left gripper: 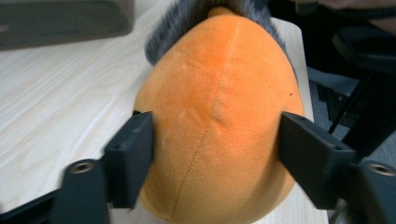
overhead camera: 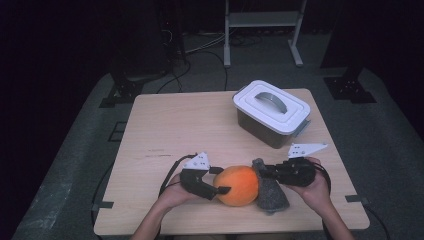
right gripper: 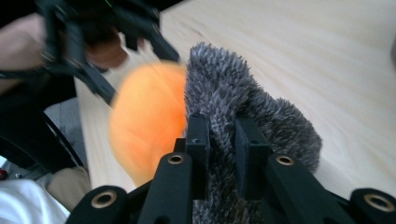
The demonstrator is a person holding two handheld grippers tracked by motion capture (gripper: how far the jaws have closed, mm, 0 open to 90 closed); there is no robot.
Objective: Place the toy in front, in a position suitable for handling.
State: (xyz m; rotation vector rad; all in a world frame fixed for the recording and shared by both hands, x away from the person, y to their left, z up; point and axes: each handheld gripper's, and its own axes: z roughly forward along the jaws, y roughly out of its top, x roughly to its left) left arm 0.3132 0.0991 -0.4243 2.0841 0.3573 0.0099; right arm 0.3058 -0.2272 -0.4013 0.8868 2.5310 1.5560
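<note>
- The orange plush toy (overhead camera: 238,185) lies near the front edge of the wooden table (overhead camera: 165,125), between the two hands; it is egg-shaped, with a seam running down its middle and a grey furry part (overhead camera: 270,192) attached at its right end.
- The left gripper (overhead camera: 218,181) straddles the orange body — in the left gripper view one jaw sits at each flank of the plush (left gripper: 215,121), touching the fabric without visibly denting it, so whether they are truly squeezing I cannot tell.
- The right gripper (overhead camera: 260,170) is clenched on the grey fur (right gripper: 224,93); in the right gripper view its two jaws pinch a fold of the pile tightly between them.
- Handling, as I judge it: the toy looks light, soft and squashy, not fragile, and its short pile should give decent friction. The rounded body could pop out of a shallow bite, so the widest part of the belly is the place to grip; the fur is a handy tab, though pulling hard on it may strain the seam.
- Farther back and to the right stands a white lidded storage box (overhead camera: 271,112) with a grey handle — well apart from the toy, nothing between them.
- Beyond the table, a white metal frame (overhead camera: 262,20) and cables on the dark floor lie out of the way.
</note>
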